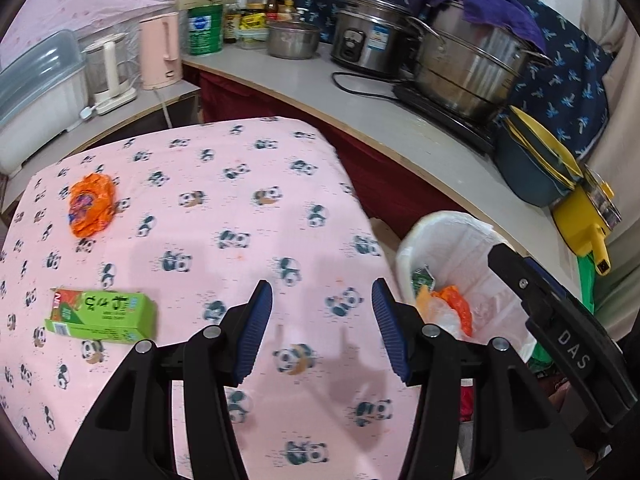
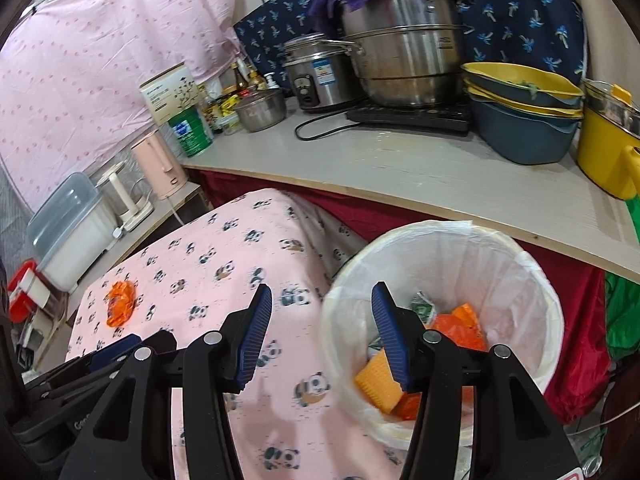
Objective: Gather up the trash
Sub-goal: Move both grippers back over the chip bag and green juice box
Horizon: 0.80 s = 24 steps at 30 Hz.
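Pink panda-print tablecloth (image 1: 224, 216): lying over a table and filling the near field of both wrist views. Grey countertop (image 1: 304, 84): running along the far side, carrying a steel stockpot (image 1: 472, 68) draped with a purple cloth (image 1: 492, 4), a rice cooker (image 1: 368, 44), a green tin (image 1: 205, 29) and a pink kettle (image 1: 160, 50). White-lined trash bin (image 2: 516, 280): standing off the table's right edge, below the countertop, already holding orange wrappers (image 2: 460, 326) and a yellow ridged cup (image 2: 380, 384). Left gripper (image 1: 322, 320): tilting downward over the near middle of the cloth, jaws standing spread with nothing between them. Right gripper (image 2: 322, 320): tilting downward over the seam between table edge and bin, its right finger overlapping the bin's mouth, jaws spread and empty. Green carton (image 1: 102, 314): lying flat on the cloth, left of the left gripper and near, not touching it. Crumpled orange wrapper (image 1: 91, 204): sitting on the cloth farther away on the left, well apart from both grippers.
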Available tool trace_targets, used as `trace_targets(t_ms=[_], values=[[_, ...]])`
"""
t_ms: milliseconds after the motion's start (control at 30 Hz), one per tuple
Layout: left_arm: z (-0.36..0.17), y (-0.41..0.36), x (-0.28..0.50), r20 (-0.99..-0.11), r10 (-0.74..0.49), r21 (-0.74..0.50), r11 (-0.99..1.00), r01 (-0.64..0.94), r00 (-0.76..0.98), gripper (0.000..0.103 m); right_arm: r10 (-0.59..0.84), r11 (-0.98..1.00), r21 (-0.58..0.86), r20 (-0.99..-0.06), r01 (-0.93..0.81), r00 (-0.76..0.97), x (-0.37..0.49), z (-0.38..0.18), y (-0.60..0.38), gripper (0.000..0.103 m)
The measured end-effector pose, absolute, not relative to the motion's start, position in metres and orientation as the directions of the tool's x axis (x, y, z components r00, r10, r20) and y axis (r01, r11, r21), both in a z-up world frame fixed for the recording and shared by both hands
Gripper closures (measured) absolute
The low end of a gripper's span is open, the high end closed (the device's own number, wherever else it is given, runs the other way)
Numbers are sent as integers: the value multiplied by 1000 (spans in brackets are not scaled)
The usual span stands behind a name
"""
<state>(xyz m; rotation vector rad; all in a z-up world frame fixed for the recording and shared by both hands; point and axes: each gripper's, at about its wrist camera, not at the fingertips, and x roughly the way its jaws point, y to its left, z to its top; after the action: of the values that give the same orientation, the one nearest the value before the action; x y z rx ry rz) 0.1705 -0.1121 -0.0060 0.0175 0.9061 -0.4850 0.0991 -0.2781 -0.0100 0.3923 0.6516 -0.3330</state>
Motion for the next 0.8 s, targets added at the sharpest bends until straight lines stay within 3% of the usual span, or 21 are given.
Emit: trace_targets(t_ms=[500, 800], values=[[-20, 6, 201, -771, -245, -123, 963, 240, 588, 53, -14, 940, 236, -695, 246, 719, 155, -36, -167, 51], [-50, 108, 199, -812, -91, -86, 996, 36, 576, 53, 121, 970, 231, -743, 82, 659, 204, -62, -86, 51]])
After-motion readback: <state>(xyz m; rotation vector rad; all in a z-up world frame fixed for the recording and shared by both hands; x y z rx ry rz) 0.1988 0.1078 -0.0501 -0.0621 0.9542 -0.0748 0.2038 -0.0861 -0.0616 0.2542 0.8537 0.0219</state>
